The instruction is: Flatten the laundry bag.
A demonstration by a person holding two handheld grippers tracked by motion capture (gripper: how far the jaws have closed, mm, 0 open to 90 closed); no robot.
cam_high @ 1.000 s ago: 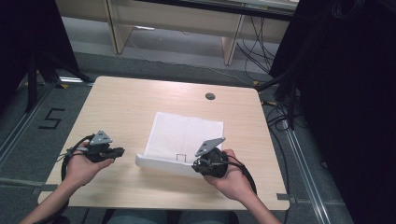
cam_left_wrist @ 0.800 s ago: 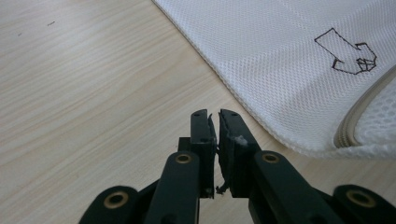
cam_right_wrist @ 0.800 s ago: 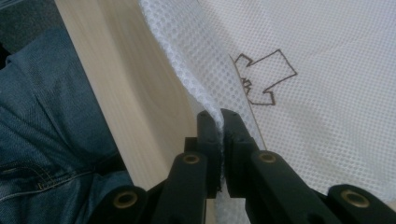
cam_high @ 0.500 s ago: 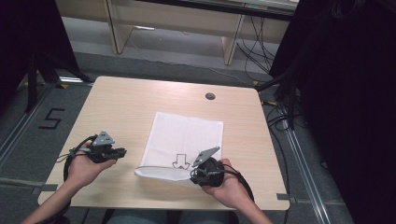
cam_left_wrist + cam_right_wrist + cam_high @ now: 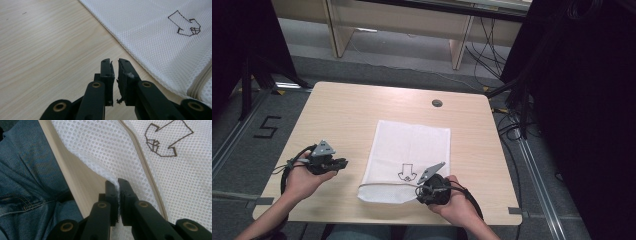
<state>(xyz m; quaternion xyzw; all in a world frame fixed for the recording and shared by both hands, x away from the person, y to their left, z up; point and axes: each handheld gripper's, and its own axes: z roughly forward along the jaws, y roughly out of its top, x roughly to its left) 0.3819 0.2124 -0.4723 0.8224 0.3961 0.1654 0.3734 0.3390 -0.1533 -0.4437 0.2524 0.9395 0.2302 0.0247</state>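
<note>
A white mesh bag with a drawn arrow lies flat in the middle of the wooden table. My right gripper is at the bag's near edge, shut on a pinch of the mesh just left of the zipper; the jaw tips meet over the fabric. My left gripper hovers low over bare wood to the left of the bag. Its jaws have just been opening and stand a narrow gap apart with nothing between them.
A round cable hole sits at the table's far side. The person's jeans lie just below the near table edge. Dark equipment and cables stand to the right, and shelving legs behind the table.
The right hand has sunk, and the bag's near edge, lifted a second ago, now lies low on the table. The left hand has stayed put.
</note>
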